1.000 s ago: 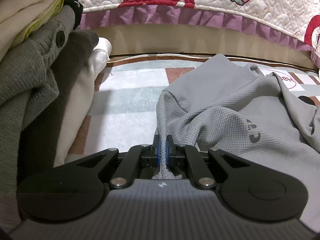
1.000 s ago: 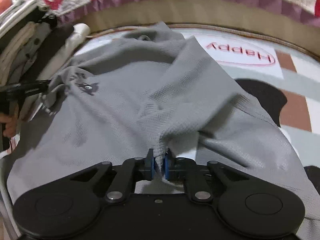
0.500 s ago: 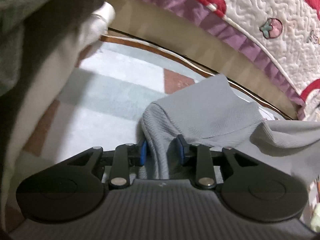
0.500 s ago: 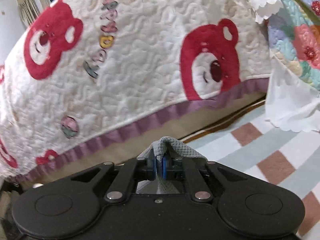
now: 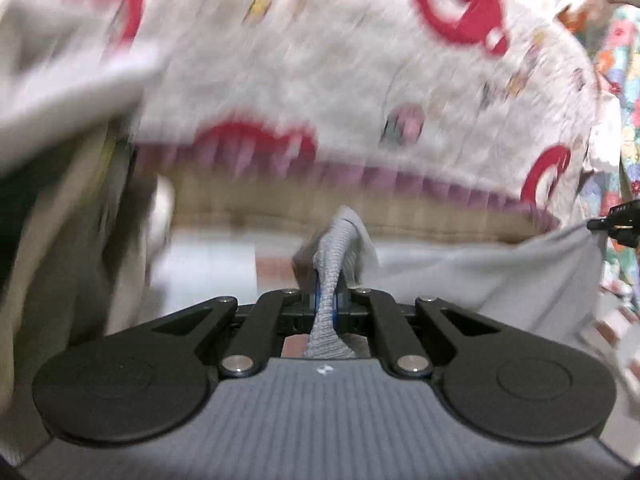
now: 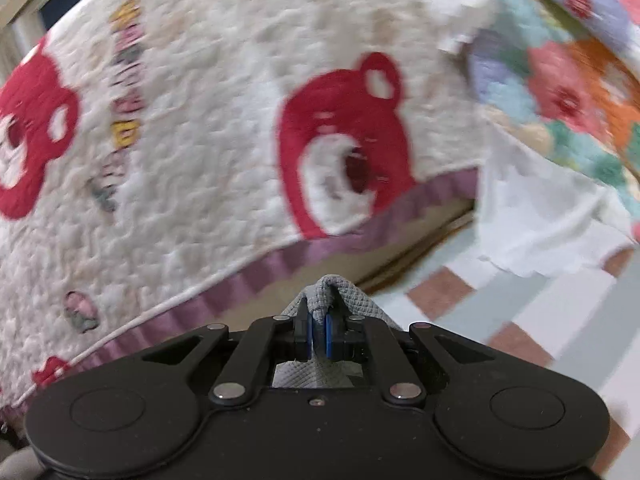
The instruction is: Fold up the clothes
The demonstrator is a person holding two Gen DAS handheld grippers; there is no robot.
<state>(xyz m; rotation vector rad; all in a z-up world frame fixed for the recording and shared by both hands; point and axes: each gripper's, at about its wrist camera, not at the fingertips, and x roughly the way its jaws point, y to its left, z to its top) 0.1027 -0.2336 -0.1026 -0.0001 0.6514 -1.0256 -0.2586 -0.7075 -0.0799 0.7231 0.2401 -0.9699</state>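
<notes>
Left wrist view, heavily blurred: the left gripper (image 5: 327,300) is clenched on a bunched fold of the grey garment (image 5: 480,276), a waffle-textured knit whose pinched ridge rises just ahead of the blue pads and trails back under the claw toward the camera. From the pinch the cloth stretches away to the claw's right as a taut sheet, ending at the far right edge of the view where the dark tip of the right gripper (image 5: 618,220) holds its other corner. Ahead of the left claw hangs the quilted bedspread (image 5: 340,80), white with red bear motifs and a purple pleated hem, above a tan band of bed base. To the claw's left stands a pile of other clothes (image 5: 60,220), beige and dark, too smeared to tell apart. Right wrist view: the right gripper (image 6: 318,334) is likewise grasping the grey garment (image 6: 328,288), a small peak of fabric standing up between and just ahead of its blue pads (image 6: 329,334), with more cloth visible below the fingers. Ahead and to its left lies the same bedspread (image 6: 200,160); ahead and to its right a floral blanket (image 6: 580,92) overhangs a white scalloped cloth (image 6: 536,220). Beneath and to the right of this claw runs a striped mat (image 6: 520,320) in pale green, white and brown.
</notes>
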